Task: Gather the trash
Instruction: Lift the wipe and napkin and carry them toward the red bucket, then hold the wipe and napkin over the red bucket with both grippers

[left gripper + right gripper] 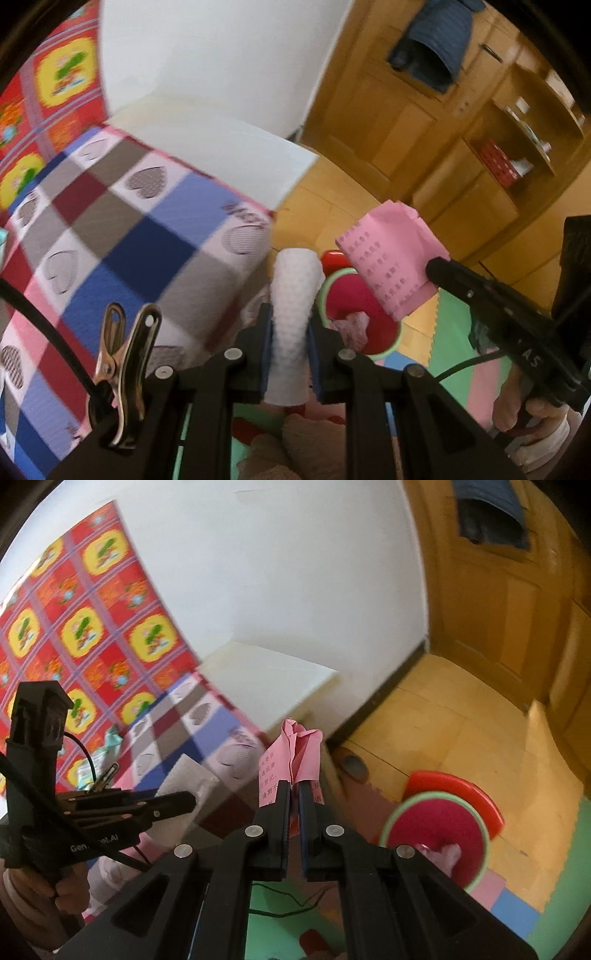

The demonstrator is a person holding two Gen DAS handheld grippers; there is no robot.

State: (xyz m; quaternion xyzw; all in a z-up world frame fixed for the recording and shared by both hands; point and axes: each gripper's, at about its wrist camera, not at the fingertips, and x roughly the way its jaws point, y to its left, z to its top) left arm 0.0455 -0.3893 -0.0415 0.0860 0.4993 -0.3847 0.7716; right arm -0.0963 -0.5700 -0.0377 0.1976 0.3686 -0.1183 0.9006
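Between left claw (290,332) pads, clamped white tissue (293,302); pink paper (295,760) pinched in right claw (293,794).

Left gripper (290,334) at lower centre of left wrist view, jaws clamped on white tissue roll (293,314), pointing steeply down. Right gripper (294,794) at lower centre of right wrist view, jaws pinched tight on pink paper (301,751). Hand (532,413) gripping handle, lower right of left wrist view.

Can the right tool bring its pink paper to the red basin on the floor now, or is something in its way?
Probably yes. The right tool is shut on the pink paper, and the red basin lies open on the floor, lower right, nothing between them. The left tool stays off to the side.
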